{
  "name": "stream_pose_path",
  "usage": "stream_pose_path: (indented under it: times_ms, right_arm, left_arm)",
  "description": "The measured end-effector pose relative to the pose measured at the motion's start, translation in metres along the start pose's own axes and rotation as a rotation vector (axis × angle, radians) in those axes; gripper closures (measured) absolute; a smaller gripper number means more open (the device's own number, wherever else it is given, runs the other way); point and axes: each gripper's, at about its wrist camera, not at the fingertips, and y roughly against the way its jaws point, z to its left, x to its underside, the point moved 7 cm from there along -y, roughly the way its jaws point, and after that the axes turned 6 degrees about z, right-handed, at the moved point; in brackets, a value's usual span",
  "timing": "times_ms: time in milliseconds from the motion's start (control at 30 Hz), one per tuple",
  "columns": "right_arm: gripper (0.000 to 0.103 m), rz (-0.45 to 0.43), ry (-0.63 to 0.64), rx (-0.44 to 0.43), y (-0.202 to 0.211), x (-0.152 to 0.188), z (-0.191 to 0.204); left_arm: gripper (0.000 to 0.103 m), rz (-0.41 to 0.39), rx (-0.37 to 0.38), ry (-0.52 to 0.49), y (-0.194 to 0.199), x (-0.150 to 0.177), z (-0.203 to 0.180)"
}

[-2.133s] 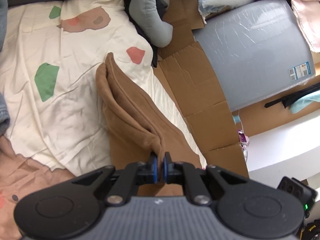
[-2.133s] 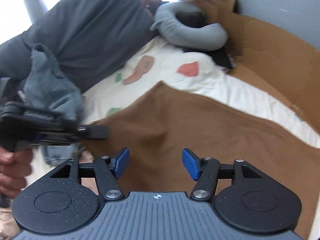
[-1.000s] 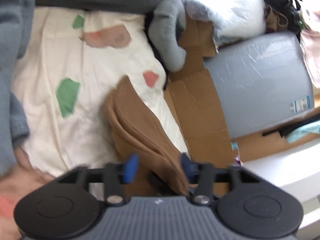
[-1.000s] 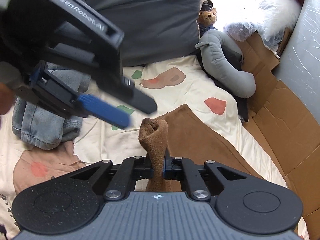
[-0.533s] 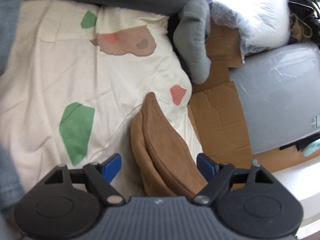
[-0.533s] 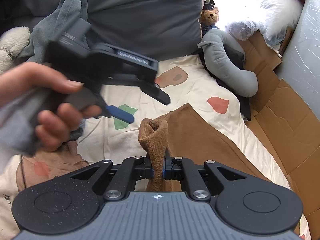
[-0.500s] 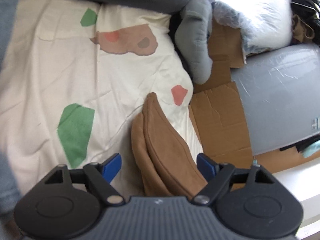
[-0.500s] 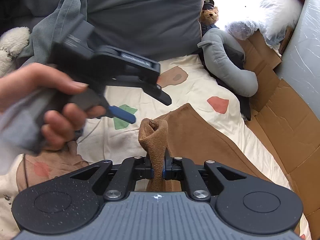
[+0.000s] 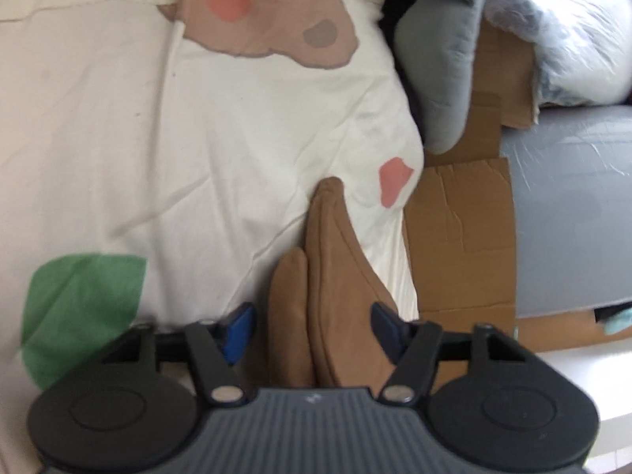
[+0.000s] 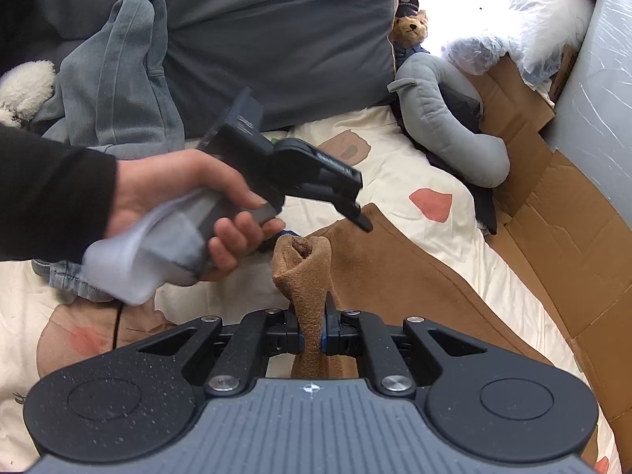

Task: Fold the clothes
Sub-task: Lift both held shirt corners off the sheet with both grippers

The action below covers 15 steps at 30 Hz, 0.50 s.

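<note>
A brown fleece garment (image 10: 395,272) lies folded along the right side of the cream patterned bedsheet (image 10: 395,166). My right gripper (image 10: 312,339) is shut on a bunched corner of the brown garment (image 10: 304,272) and holds it up. My left gripper (image 9: 312,328) is open, with the garment's folded edges (image 9: 328,276) running between its blue pads (image 9: 237,326). In the right wrist view the left gripper (image 10: 347,213) is held in a hand just above the garment's far corner.
A grey elephant plush (image 10: 446,130), a teddy bear (image 10: 410,31) and a dark grey pillow (image 10: 276,31) sit at the bed's head. A grey-blue hoodie (image 10: 118,87) and jeans (image 10: 67,280) lie left. Cardboard (image 10: 553,213) and a wrapped grey mattress (image 9: 572,213) line the right.
My left gripper has moved forward and lower along the brown garment, towards its far corner, staying open. My right gripper still holds the bunched corner in place.
</note>
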Motion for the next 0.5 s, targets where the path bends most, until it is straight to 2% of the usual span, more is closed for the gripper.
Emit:
stream_pose_path:
  times_ms: [33,100,133,333,500]
  right_arm:
    - [0.097,0.000,-0.003,0.000,0.000,0.000,-0.001]
    - [0.097,-0.001,-0.010,-0.001,0.001,0.001,-0.003]
    - [0.097,-0.001,-0.013,-0.002,0.002,0.001,-0.004]
    - [0.097,0.007,-0.062,-0.019,0.008,0.003,-0.017]
    - [0.097,-0.003,-0.116,-0.040,0.019,0.010,-0.034]
  left_arm:
    - [0.052,0.009,-0.003,0.003,-0.003,-0.002,0.000]
    - [0.092,0.039,-0.053,-0.010,-0.009,-0.004,0.000]
    - [0.092,0.054,-0.097,-0.019,-0.011,-0.005,0.000]
    - [0.093,0.056,-0.142,-0.099,-0.011,-0.003,-0.021]
    - [0.093,0.017,-0.103,-0.146,-0.008,0.006,-0.057]
